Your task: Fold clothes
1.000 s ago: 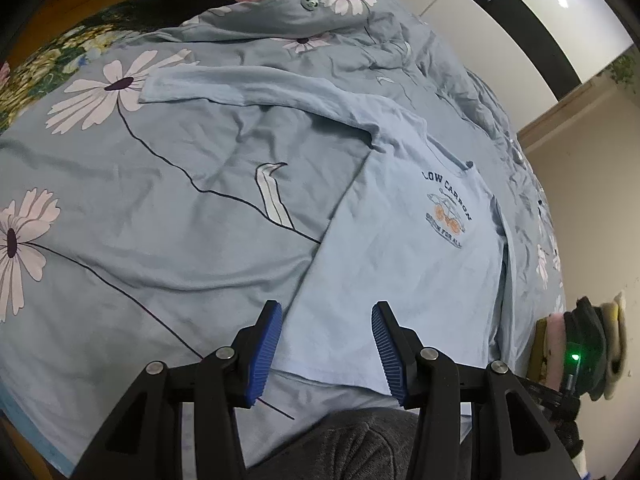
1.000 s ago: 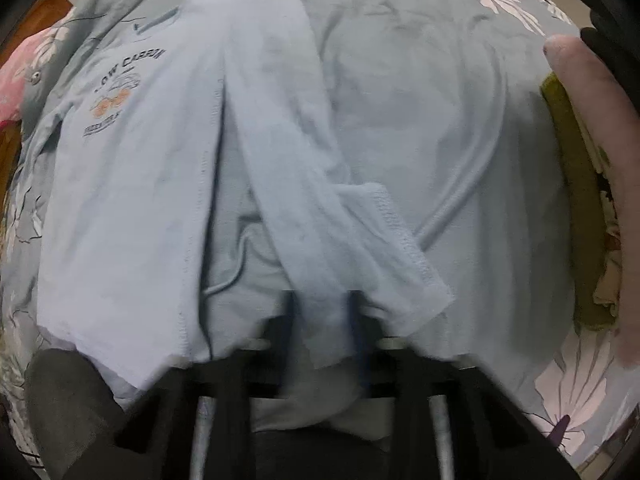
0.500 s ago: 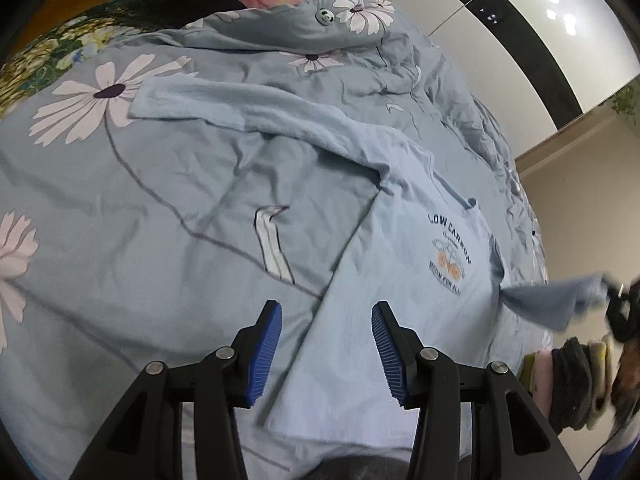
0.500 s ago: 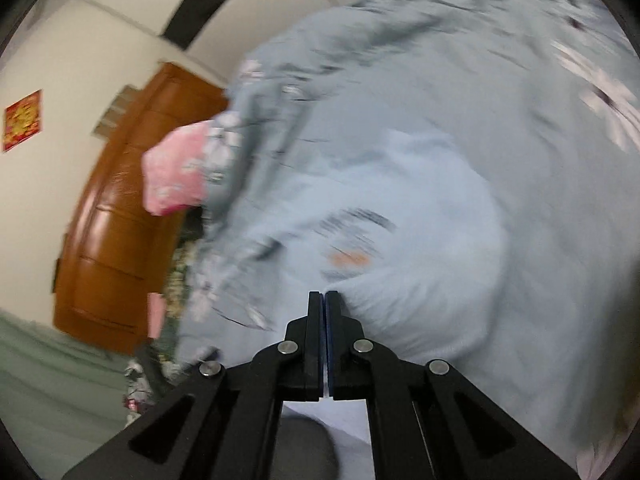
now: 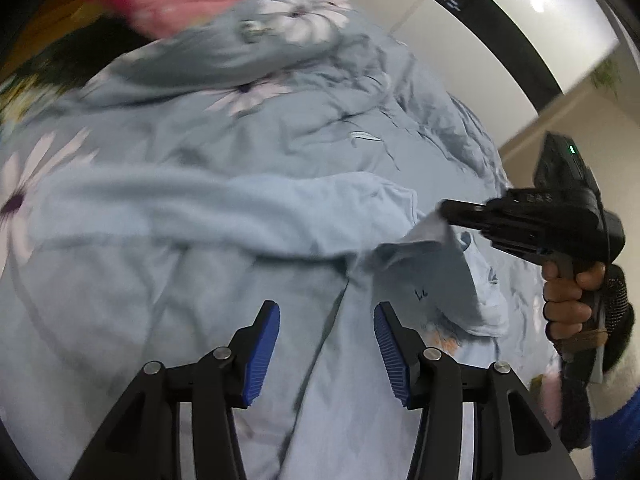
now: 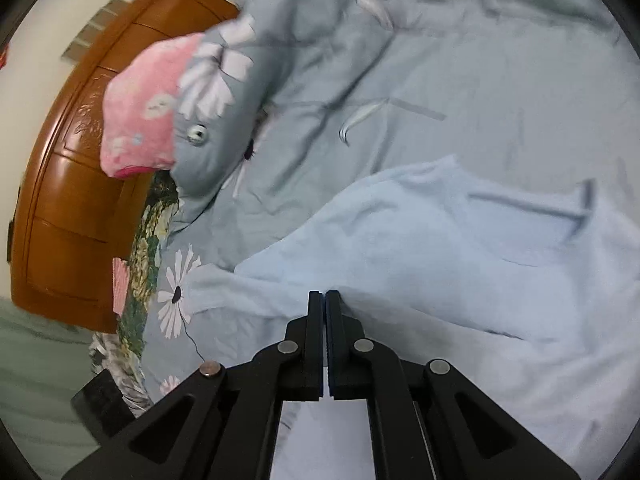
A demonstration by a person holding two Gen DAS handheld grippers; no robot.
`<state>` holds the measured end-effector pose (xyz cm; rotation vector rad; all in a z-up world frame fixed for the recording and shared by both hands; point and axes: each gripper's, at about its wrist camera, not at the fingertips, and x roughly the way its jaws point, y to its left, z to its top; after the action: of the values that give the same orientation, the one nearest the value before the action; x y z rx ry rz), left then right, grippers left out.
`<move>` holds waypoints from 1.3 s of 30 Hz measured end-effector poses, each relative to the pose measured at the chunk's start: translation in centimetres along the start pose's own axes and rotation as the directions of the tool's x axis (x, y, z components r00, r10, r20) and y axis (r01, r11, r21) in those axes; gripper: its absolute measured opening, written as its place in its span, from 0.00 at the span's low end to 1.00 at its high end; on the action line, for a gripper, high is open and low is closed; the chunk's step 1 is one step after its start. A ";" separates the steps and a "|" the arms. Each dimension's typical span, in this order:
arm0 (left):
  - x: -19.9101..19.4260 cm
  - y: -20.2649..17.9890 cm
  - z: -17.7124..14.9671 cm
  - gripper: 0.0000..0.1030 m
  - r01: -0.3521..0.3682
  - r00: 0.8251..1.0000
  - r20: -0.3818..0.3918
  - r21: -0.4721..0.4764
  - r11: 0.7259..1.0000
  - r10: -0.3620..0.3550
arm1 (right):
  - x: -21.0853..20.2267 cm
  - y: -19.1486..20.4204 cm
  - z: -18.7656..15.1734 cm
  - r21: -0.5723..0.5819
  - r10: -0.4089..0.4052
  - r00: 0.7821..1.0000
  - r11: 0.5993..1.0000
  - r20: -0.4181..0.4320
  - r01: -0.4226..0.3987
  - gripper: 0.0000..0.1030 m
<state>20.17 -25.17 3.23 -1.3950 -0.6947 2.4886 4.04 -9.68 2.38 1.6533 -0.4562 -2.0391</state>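
Shirt in right tool (pinched)

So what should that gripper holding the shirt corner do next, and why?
Probably carry the pinched corner a little further across the light blue T-shirt and lower it onto the chest. The right gripper is shut on a lifted flap that hangs over the print, not yet lying flat. The left gripper hovers open above the shirt's body, holding nothing, so the fold depends on the right one.
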 end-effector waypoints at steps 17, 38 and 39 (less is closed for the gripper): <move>14.5 -6.7 6.5 0.58 0.006 0.988 -0.152 0.219 0.976 0.028 | -12.3 -15.7 -3.5 0.155 -0.158 0.965 0.980 0.209 0.126 0.35; 13.8 -5.7 4.6 0.03 -0.082 0.995 -0.056 0.071 0.994 0.086 | -12.8 -24.8 -4.2 0.373 -0.181 0.936 0.926 0.303 0.059 0.05; 13.6 -5.4 4.4 0.03 -0.092 0.994 -0.046 0.066 0.994 0.095 | -13.6 -24.7 -4.3 0.364 -0.187 0.925 0.930 0.331 0.058 0.05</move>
<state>8.94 -16.45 -2.31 -1.4926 -0.5474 2.5136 6.70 18.59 -0.56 1.5226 -0.9065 -2.4867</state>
